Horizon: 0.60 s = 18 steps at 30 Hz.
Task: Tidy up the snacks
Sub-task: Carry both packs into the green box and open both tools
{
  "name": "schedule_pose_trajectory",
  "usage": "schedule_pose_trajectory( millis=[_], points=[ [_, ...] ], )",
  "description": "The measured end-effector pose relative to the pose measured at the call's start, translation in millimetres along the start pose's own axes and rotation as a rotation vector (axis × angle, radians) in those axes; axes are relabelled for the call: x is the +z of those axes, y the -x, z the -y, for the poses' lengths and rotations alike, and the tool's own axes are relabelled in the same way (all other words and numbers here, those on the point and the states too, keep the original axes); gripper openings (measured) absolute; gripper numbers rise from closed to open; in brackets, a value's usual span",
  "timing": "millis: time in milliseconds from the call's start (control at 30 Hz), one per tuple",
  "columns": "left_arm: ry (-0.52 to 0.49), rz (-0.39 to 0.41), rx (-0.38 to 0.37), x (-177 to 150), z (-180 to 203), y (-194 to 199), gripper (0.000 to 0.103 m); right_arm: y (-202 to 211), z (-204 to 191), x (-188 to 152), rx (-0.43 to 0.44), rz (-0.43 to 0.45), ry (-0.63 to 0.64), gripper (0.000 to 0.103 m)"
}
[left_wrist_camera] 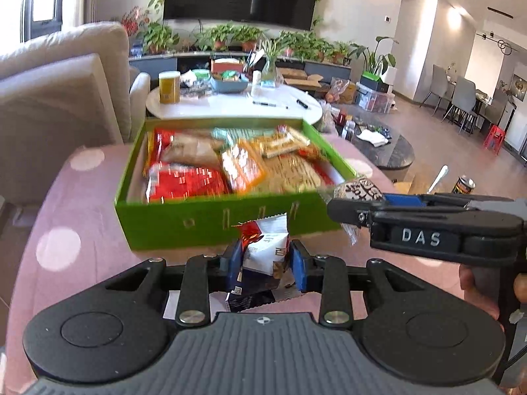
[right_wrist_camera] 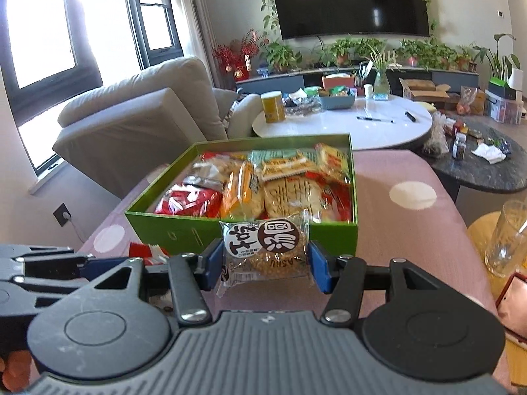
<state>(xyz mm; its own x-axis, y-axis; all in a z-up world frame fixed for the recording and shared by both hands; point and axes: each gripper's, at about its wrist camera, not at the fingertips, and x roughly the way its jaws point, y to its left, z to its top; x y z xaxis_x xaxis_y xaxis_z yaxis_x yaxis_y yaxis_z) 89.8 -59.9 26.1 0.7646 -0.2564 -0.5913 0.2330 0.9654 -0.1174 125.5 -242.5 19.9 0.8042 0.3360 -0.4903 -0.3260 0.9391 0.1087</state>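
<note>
A green box [left_wrist_camera: 210, 223] [right_wrist_camera: 184, 230] full of snack packets stands on the pink dotted tablecloth. My left gripper [left_wrist_camera: 266, 265] is shut on a white and red snack packet [left_wrist_camera: 265, 247], held just in front of the box's near wall. My right gripper [right_wrist_camera: 265, 263] is shut on a clear packet with a round brown cake [right_wrist_camera: 266, 250], held at the box's near edge. In the left wrist view the right gripper [left_wrist_camera: 342, 210] comes in from the right with that packet [left_wrist_camera: 359, 189] at the box's right front corner.
A white round table [right_wrist_camera: 346, 125] with a yellow can [right_wrist_camera: 273, 107], a blue basket and pens stands behind the box. A beige sofa [right_wrist_camera: 138, 121] is at the left. A dark low table [right_wrist_camera: 487, 164] and a glass [right_wrist_camera: 507, 240] are at the right.
</note>
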Motion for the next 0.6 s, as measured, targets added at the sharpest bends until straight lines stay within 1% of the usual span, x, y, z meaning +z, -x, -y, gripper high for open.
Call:
schedule_pose_trajectory(
  millis=[167,300,467,600],
  points=[
    [-0.038,0.038,0.006,27,3,2,0.029,0,0,18,-0.004,0.039,-0.004,0.078],
    [-0.032,0.049,-0.002,48,2,-1,0.029,-1,1,34,-0.013,0.068,-0.003,0.078],
    [-0.042,0.071,0.010,73,3,-8,0.029,-7,7,50,-0.023,0.088,-0.015,0.078],
    [-0.057,0.070,0.019,88,5,-20,0.029,-15,15,56,-0.029,0.094,-0.038,0.078]
  ],
)
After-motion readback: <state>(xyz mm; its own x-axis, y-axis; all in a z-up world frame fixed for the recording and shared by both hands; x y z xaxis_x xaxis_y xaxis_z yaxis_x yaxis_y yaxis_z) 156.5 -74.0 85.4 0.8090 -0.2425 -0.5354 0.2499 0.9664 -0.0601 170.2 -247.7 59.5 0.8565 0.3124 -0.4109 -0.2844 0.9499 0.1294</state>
